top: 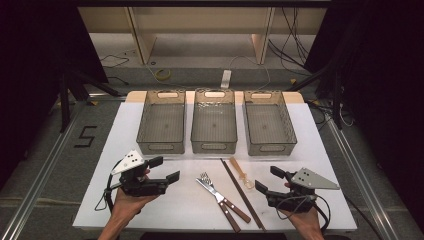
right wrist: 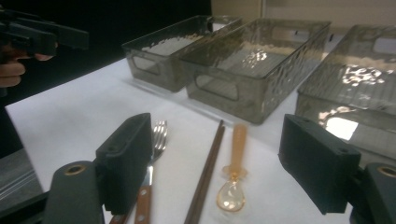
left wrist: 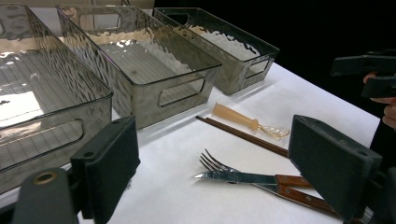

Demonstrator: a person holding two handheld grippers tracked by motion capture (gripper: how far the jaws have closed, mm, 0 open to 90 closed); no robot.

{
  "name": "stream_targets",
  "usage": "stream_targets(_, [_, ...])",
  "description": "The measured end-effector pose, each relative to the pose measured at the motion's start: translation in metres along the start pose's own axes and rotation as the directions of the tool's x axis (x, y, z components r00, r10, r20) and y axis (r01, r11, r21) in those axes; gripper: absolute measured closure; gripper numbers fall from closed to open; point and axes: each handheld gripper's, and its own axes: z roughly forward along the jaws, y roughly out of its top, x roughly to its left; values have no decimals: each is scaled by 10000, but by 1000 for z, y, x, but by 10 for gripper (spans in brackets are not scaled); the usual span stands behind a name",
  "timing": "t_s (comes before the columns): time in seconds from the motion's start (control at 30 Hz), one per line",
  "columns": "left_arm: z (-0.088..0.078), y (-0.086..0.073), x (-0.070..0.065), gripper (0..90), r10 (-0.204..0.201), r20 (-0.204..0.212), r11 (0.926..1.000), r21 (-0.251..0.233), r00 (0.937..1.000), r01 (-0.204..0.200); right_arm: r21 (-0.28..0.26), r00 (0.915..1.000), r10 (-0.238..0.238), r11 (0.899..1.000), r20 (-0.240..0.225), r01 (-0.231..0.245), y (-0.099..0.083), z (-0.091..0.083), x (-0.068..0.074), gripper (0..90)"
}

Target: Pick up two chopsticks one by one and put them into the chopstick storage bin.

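Left tongs (top: 167,169) and right tongs (top: 266,181), both wide open and empty, flank fork (top: 204,179), knife (top: 215,191), chopsticks (top: 241,191) and spoon (top: 241,175) (closely packed; risk: grasping two at once).

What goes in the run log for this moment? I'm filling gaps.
left gripper: open, empty | right gripper: open, empty | fork, knife, chopsticks, spoon: on table | three bins: empty

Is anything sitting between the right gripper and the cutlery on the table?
Nothing visible. The right gripper, jaws open, hovers just right of the chopsticks and the amber spoon, with bare white table between them. The fork and knife lie beyond the chopsticks.
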Motion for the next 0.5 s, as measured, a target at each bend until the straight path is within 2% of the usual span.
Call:
stream_targets(0.03, [0, 0, 0, 156, 2, 9, 10000, 10, 10000, -2, 163, 9999, 29, 9999, -130, -27, 0, 1, 0, 260])
stream_targets(0.17, [0, 0, 0, 156, -40, -25, 10000, 57, 10000, 40, 424, 9999, 36, 9991, -121, -31, 2, 3, 1, 282])
stream_targets(0.27, [0, 0, 0, 156, -89, -18, 10000, 0, 10000, 89, 995, 10000, -7, 9950, -72, 14, 7, 5, 2, 283])
stream_targets(0.33, [0, 0, 1, 156, -44, -29, 10000, 46, 10000, 44, 1183, 10000, -64, 9930, -26, 66, 8, 6, 2, 283])
stream_targets(0.37, [1, 0, 1, 156, -37, -41, 10000, 73, 10000, 37, 1396, 9997, -222, 9900, 84, 208, 10, 7, 3, 283])
stream_targets(0.4, [1, 0, 1, 156, -9, -51, 10000, 82, 10000, 10, 1845, 9981, -584, 9814, 209, 535, 14, 9, 4, 315])
stream_targets(0.43, [1, 0, 1, 156, 2, -70, 10000, 95, 10000, -1, 2063, 9974, -699, 9763, 150, 653, 16, 11, 5, 318])
stream_targets(0.47, [1, 0, 1, 156, 14, -102, 10000, 95, 9999, -13, 2063, 9974, -699, 9763, 150, 653, 16, 11, 5, 318])
stream_targets(0.5, [1, 0, 1, 156, 26, -155, 10000, 91, 9999, -25, 2743, 9955, -939, 9577, 115, 872, 22, 14, 7, 314])
